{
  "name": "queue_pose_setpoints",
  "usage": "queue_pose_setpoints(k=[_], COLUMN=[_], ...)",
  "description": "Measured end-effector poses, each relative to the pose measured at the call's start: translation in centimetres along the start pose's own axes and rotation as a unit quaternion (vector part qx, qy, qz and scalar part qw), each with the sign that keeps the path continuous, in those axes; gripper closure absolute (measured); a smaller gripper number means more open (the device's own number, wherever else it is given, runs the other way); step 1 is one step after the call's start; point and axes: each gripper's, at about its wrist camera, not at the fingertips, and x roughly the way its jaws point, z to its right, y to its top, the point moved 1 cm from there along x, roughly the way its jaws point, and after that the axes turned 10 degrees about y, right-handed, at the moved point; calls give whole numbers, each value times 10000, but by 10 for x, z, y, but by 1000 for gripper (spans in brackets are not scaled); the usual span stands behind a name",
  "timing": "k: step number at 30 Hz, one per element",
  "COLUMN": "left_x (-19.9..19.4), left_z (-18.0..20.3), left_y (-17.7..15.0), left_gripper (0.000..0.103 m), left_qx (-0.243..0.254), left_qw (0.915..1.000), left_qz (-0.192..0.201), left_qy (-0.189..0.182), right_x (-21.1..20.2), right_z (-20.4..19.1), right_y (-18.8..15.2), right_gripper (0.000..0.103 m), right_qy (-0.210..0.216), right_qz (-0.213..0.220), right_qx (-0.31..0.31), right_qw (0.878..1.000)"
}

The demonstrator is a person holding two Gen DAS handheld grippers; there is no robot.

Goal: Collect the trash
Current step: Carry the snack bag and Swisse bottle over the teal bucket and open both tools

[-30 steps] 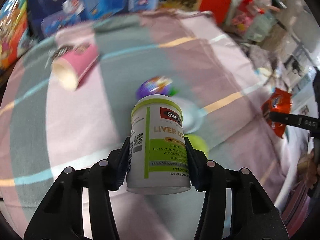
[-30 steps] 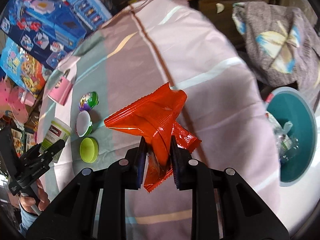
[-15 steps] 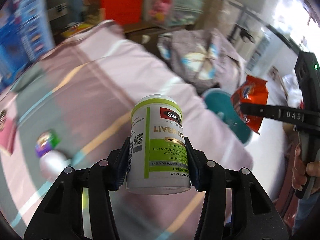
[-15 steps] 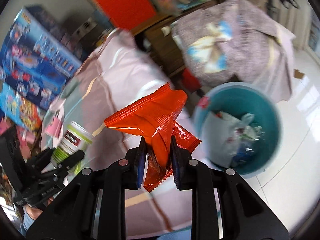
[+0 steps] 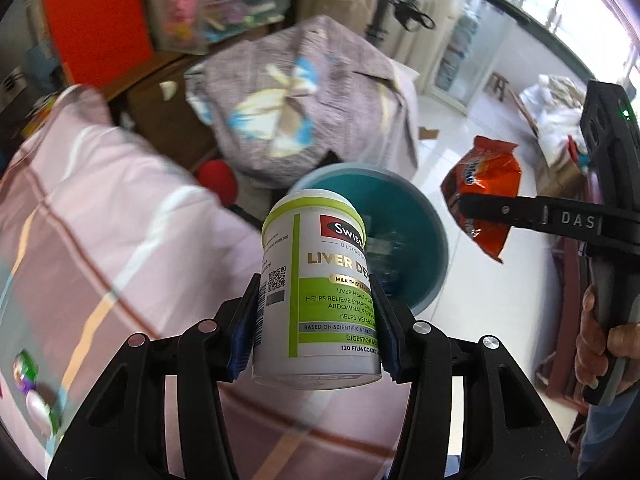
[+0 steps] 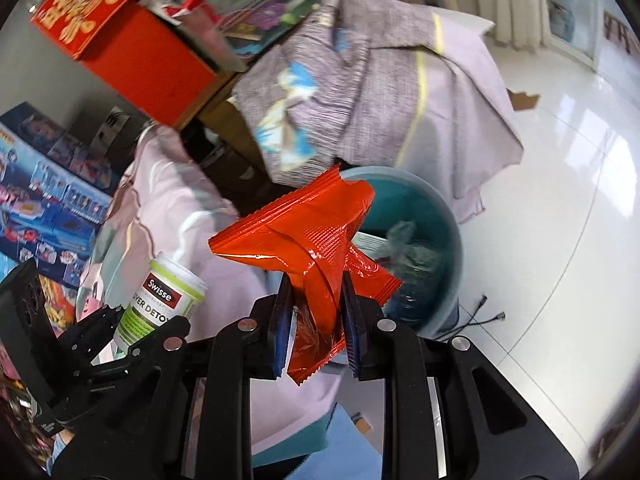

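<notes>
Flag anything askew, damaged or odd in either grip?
The crumpled orange foil snack wrapper is pinched low in the right gripper, so most of it flops above the fingers. The white-and-green Swisse supplement bottle leans slightly in the left gripper. No spills or damage visible.

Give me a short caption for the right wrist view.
Right tongs carry a crumpled orange wrapper toward the teal bin.

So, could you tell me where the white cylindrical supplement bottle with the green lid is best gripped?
White cylindrical supplement bottle with the green lid: grip mid-body, pads on opposite sides, coming level from the side. Its straight round walls sit evenly between flat pads, as the left claw shows.
</notes>
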Motion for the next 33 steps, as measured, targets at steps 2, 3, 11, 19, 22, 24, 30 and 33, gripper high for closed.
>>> queue_pose_setpoints(k=[2,3,11,19,22,24,30,33], left_x=[10,14,48,51,47,46,42,41], left_z=[11,15,37,24,16,13,5,1], left_y=[5,8,26,21,16,12,2,-2], left_gripper=[52,52,46,18,11,9,8,7], left_qx=[100,124,225,26,-103,-138,-217,-276], left_qw=[9999,9998,9990,9993,9993,9992,9988,9986], left_qz=[-79,-116,-344,-369,-364,-374,-410,-425], left_qy=[-46,-65,-148,-49,-71,-76,-154,-181], right_x=[0,1,6,17,23,29,38,39], right_z=[11,17,32,32,29,26,14,13], right_y=[1,3,7,11,11,12,13,12], right_gripper=[81,81,81,81,81,77,39,28], right_qy=[-19,-34,-130,-185,-207,-219,-326,-350], right_qz=[-18,-36,-108,-221,-292,-352,-387,-405], right_qx=[101,152,274,264,223,204,102,164], right_qw=[9999,9999,9995,9992,9991,9989,9987,9984])
